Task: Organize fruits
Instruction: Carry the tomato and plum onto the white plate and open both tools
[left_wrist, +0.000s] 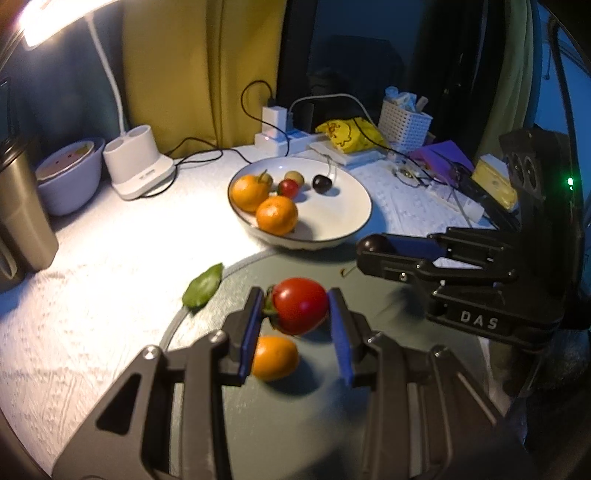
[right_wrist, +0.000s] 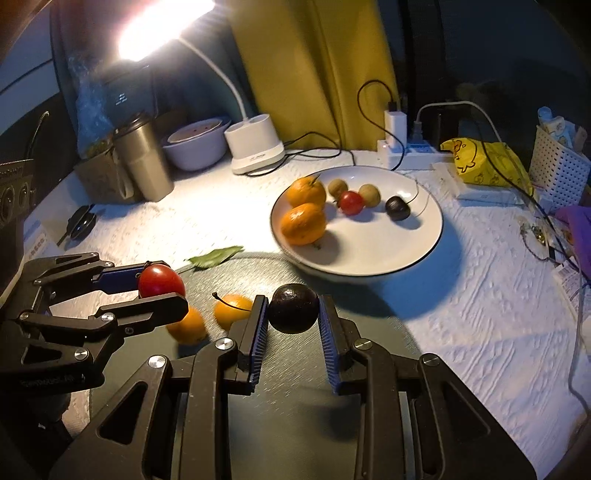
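While both grippers have a fruit each, this looks like the carry-to-plate step – pickup seems done.

Left gripper (left_wrist: 297, 314) is clamped on the red tomato (left_wrist: 300, 305), held above the dark round mat (left_wrist: 295, 424), with a small orange fruit (left_wrist: 275, 357) lying on the mat underneath. Right gripper (right_wrist: 293, 314) is pinching the dark plum (right_wrist: 293, 308), also over the mat. White plate (right_wrist: 406, 254) sits just beyond the mat and already holds two oranges (right_wrist: 303, 223), a cherry tomato, a dark fruit and two brownish ones. Next move, I'd guess – swing each fruit over the plate's free near side and let go low so nothing rolls. Two little orange fruits (right_wrist: 188, 326) are left on the mat.
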